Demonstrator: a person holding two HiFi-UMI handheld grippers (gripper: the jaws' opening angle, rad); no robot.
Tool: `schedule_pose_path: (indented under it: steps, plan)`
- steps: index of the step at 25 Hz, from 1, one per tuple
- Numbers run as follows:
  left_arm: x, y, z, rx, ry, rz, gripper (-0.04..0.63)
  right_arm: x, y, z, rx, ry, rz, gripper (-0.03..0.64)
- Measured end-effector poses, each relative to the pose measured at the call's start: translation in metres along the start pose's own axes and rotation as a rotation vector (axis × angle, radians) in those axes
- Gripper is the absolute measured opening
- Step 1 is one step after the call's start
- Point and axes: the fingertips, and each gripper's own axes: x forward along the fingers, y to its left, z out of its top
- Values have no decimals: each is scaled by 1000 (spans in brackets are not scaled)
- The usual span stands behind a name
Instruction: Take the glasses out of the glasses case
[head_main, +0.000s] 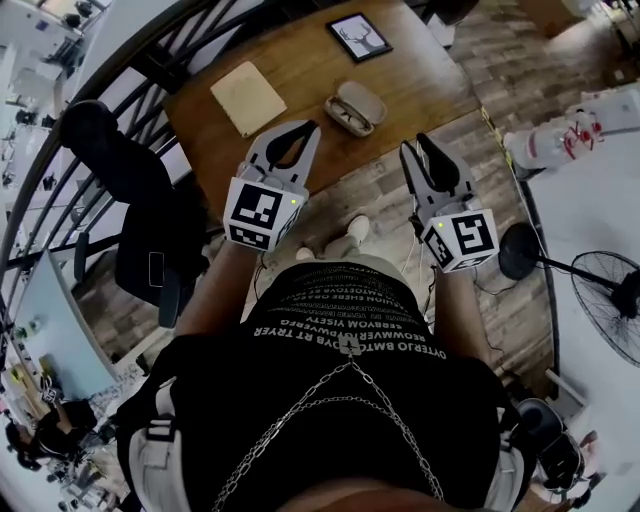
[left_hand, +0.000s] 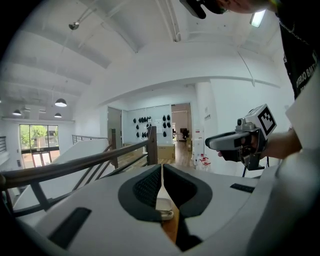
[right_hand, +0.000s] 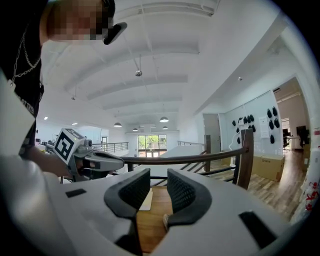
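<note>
The open beige oval glasses case (head_main: 357, 106) lies on the brown wooden worktop (head_main: 300, 60), at about 12 o'clock in the head view. The dark-framed glasses (head_main: 343, 116) rest in its nearer half. The case's long axis runs roughly from 10 o'clock to 4 o'clock, slanted across the line of both tools.

The left hand-held gripper (head_main: 308, 128) hovers over the worktop's near edge with the case at about 1 o'clock from its tips. Its jaws are closed tip to tip on nothing, and its own view shows a pale sliver of the case (left_hand: 164, 209) through the gap below the tips. The right hand-held gripper (head_main: 413, 145) has the case at about 11 o'clock. Its jaws stand well apart and empty, with an edge of the case (right_hand: 165, 220) showing low beside one jaw.

Both tips are near the case but touch nothing. The left looks slightly nearer, yet it would have to open first. The right is already spread, so it probably suits reaching in across the case's long axis for the frame.
</note>
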Motion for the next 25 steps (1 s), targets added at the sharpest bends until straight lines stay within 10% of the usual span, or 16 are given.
schedule_pose_path:
  steps: [25]
  plan:
    - [72,13,25,-3,9,188,37,55,-90,9,7,-33,177,110]
